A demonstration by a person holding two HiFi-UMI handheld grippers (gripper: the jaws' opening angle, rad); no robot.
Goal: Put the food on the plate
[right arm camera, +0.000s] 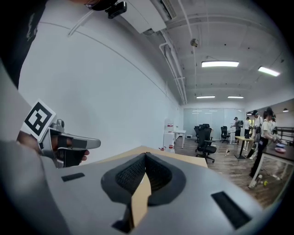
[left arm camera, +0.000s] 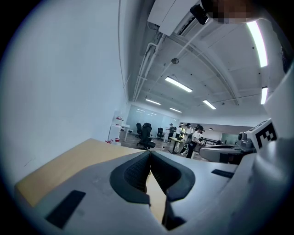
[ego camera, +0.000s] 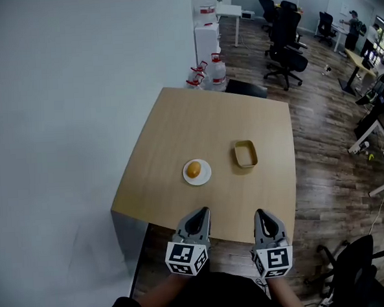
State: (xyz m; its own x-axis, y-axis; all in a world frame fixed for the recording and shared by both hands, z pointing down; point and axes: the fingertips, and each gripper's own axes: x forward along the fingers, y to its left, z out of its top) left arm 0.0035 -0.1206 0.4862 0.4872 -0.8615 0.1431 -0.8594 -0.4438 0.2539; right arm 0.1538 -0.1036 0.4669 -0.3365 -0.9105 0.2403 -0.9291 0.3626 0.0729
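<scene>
An orange-brown round piece of food (ego camera: 193,169) lies on a small white plate (ego camera: 202,178) near the middle of the wooden table (ego camera: 177,131). Right of it stands an empty tan rectangular tray (ego camera: 245,153). My left gripper (ego camera: 203,210) hovers over the table's near edge, its jaws shut with nothing between them. My right gripper (ego camera: 258,212) is level with it to the right, also shut and empty. In the left gripper view the left gripper (left arm camera: 149,152) has its pads pressed together; in the right gripper view the right gripper (right arm camera: 145,155) does too. Neither gripper view shows the food.
A white wall runs along the table's left side. Water jugs (ego camera: 208,73) stand on the floor beyond the far edge, with a dark chair back (ego camera: 246,88) tucked there. Office chairs (ego camera: 286,50) and desks fill the wooden floor at the right.
</scene>
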